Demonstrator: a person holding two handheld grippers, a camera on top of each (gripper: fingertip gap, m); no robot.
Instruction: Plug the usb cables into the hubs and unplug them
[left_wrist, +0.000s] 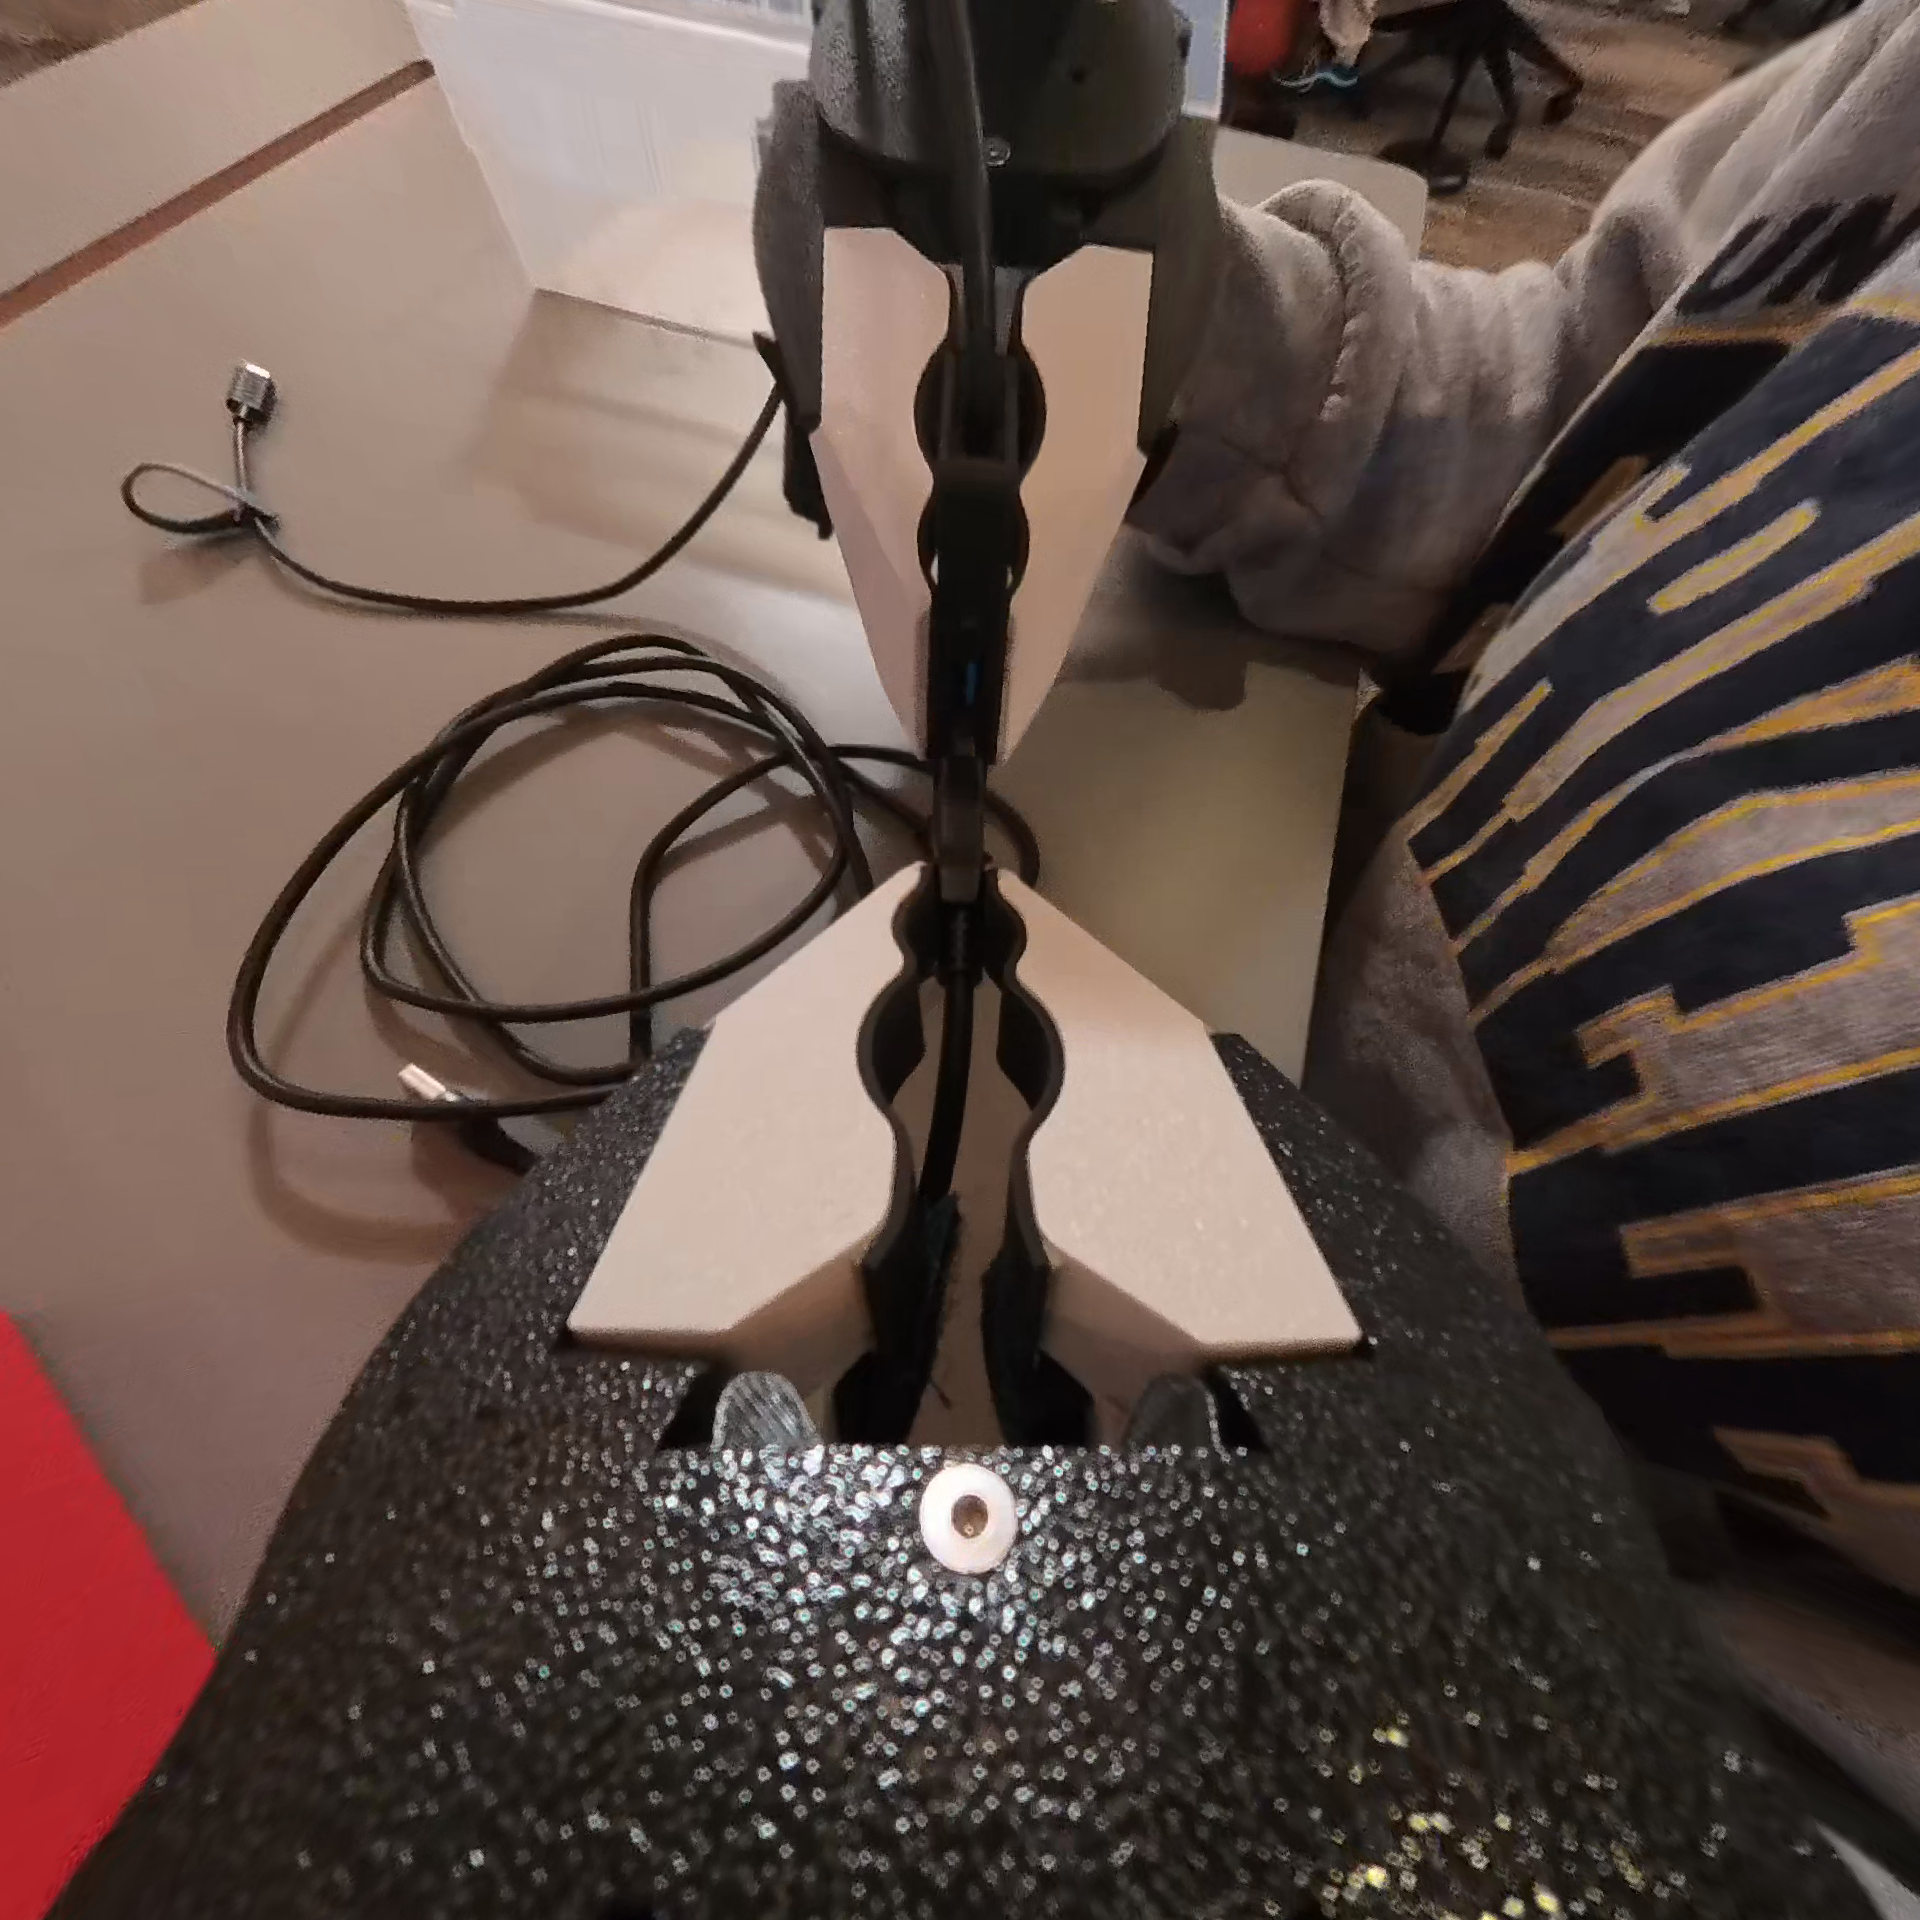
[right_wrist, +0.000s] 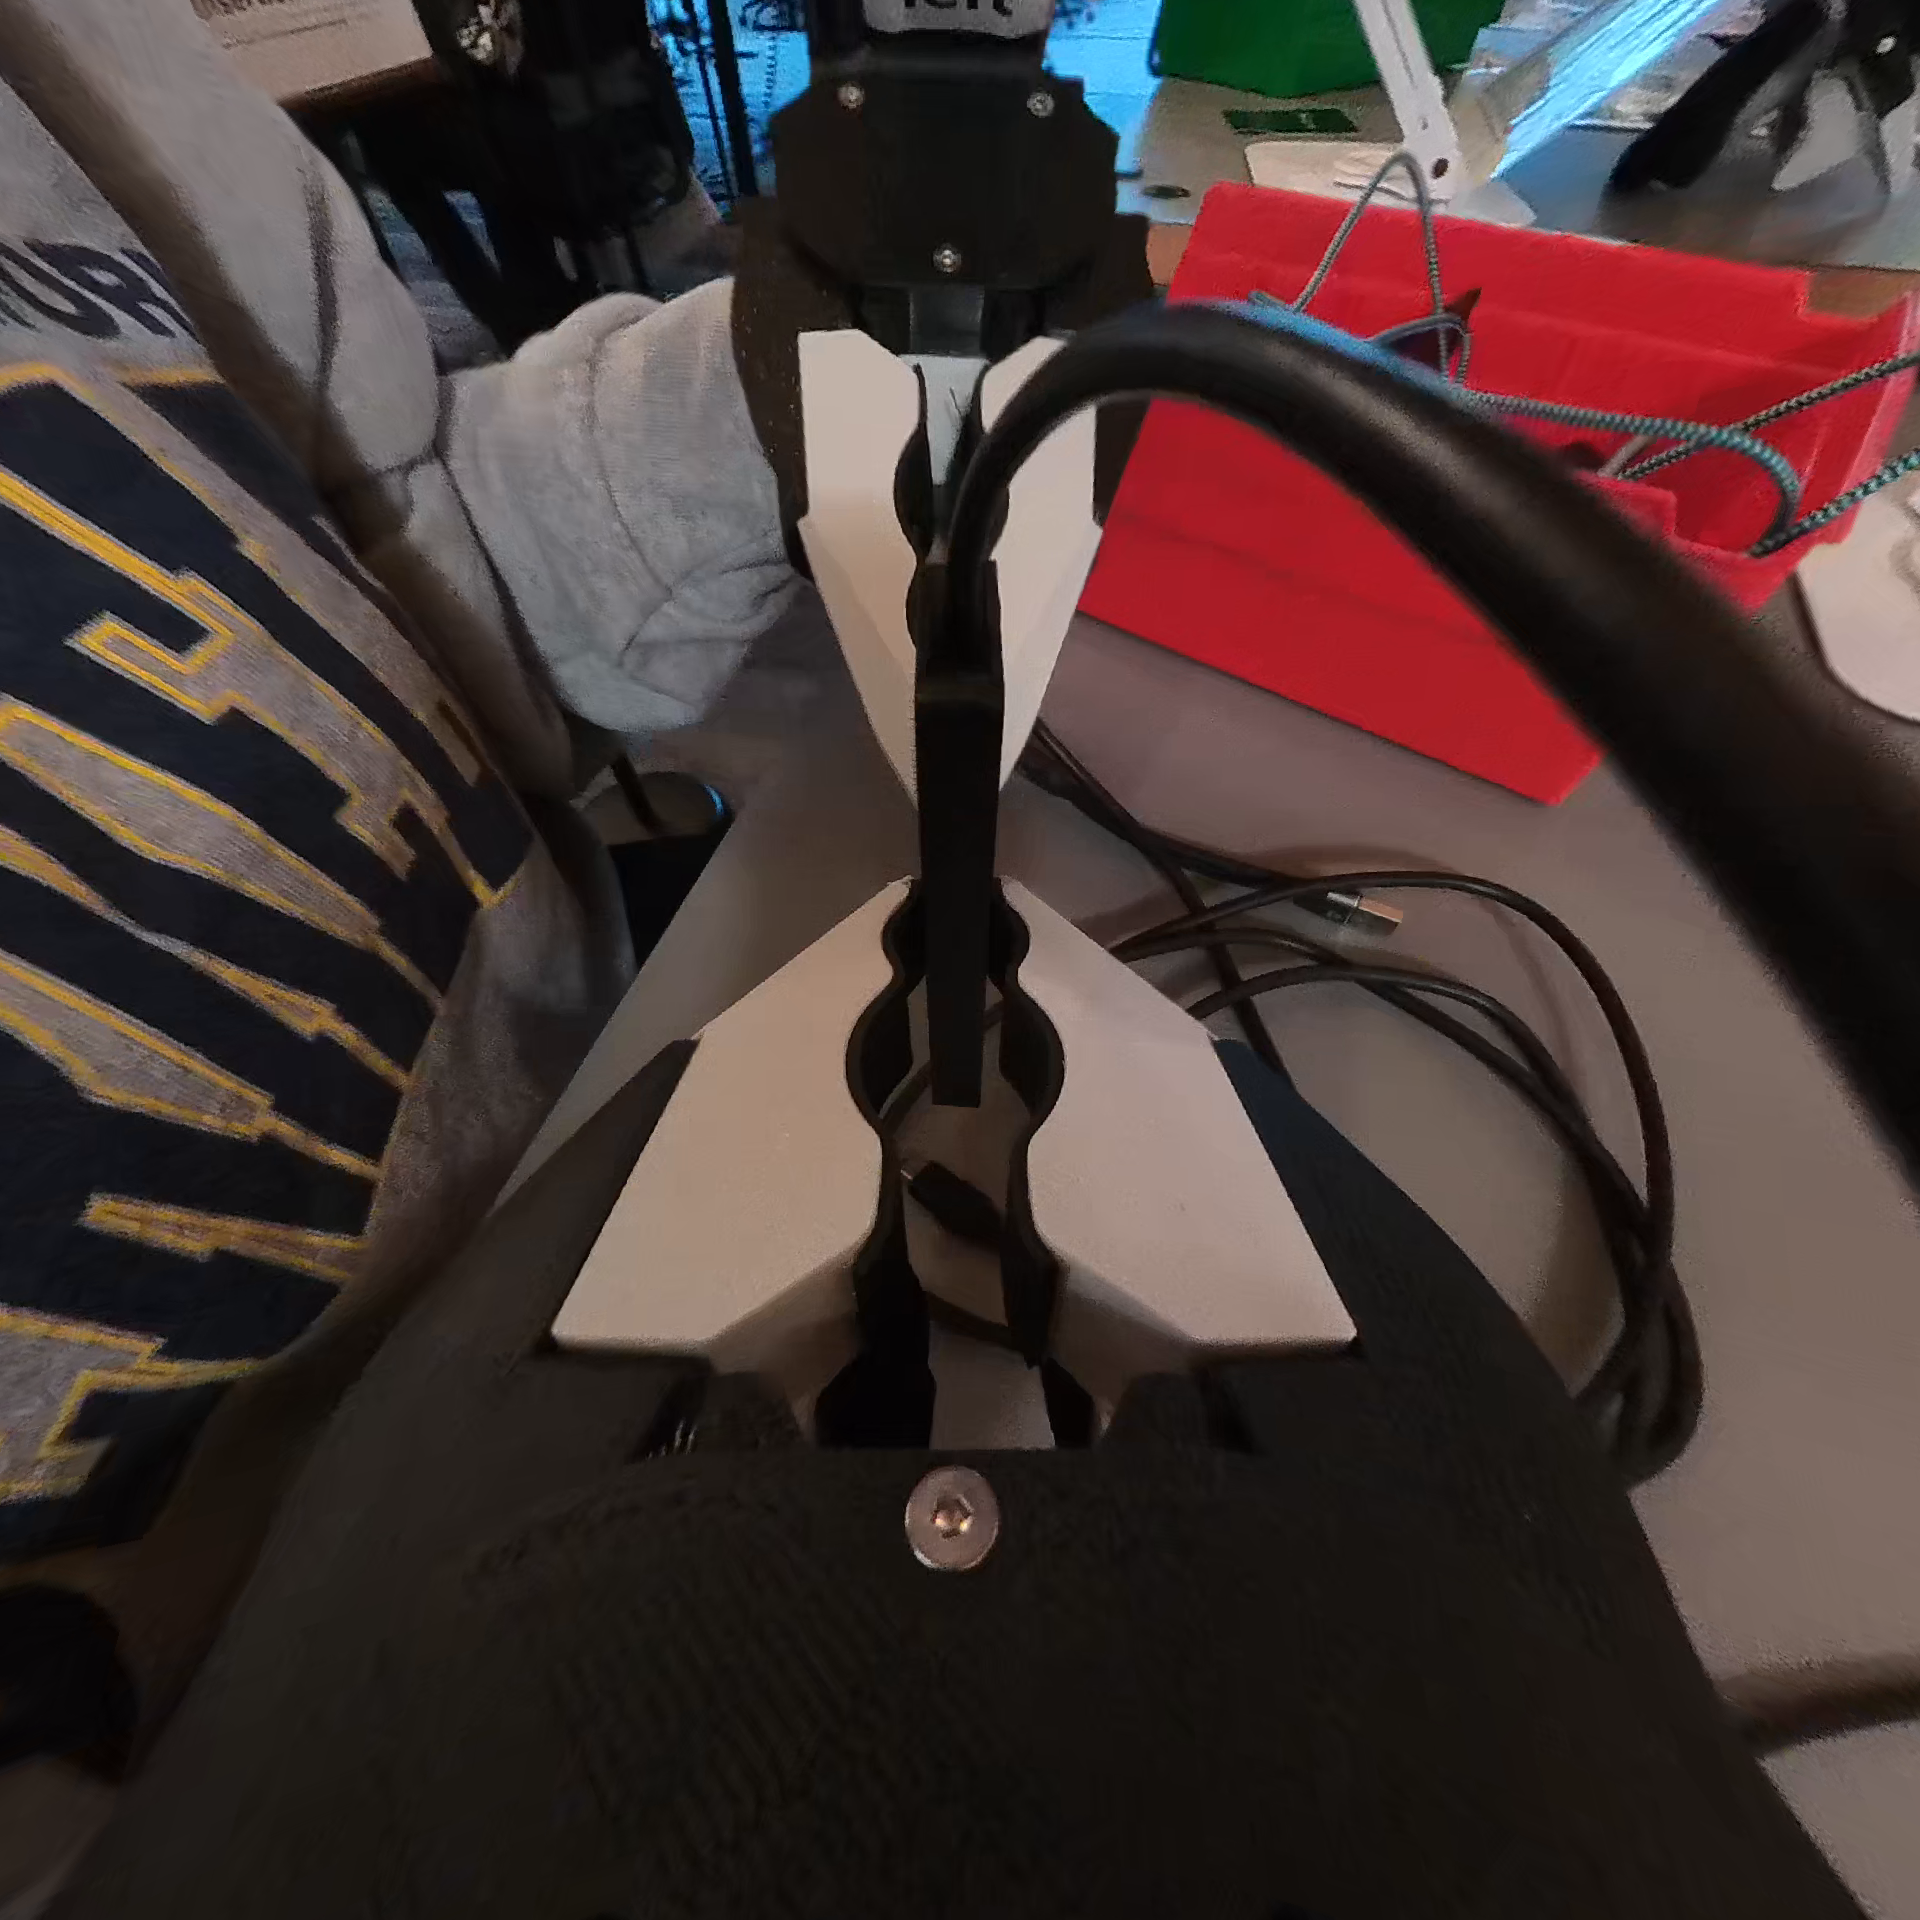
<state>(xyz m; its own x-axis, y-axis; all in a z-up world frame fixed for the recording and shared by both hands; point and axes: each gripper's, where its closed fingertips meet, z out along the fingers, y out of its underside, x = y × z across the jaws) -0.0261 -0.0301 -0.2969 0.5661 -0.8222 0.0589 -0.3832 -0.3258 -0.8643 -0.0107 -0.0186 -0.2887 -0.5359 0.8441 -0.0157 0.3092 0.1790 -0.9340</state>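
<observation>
1. Left gripper (left_wrist: 961, 883): jaws closed on a black USB plug (left_wrist: 958, 831), gripped at the moulded body, with its cable running back between the jaws.
2. Right gripper (right_wrist: 956, 904): jaws clamped on the flat faces of a slim black hub (right_wrist: 954, 831), which projects forward past the tips towards the opposing jaws.
3. Plug and hub in line, tip to tip, directly ahead of both pairs of jaws and clear above the bench (left_wrist: 208, 831). Depth of seating not discernible, as the joint is hidden.
4. Handling, as judged:
   - Hub light and rigid, with smooth plastic likely to slip or twist if held near one end. Best gripped mid-body across the broad faces.
   - Plug small and stiff, best held on the housing and never on the cord.
   - Cord limp, offering no push. Straight axial force needed, since sideways load risks the port.
5. Thick black lead (right_wrist: 1455, 436) arching over and right of the right jaws. Origin unclear.
6. Count:
   - One hub.
   - One plug in the jaws.
   - One loose coil of black cable (left_wrist: 416, 883) on the bench, left of the left jaws. Strand count not separable.
   - Two free connector ends: a silver one (left_wrist: 421, 1081) and a smaller one (left_wrist: 249, 390).
   - One red bin (right_wrist: 1299, 623) right of the right jaws, holding braided cables (right_wrist: 1662, 436), number uncertain.
</observation>
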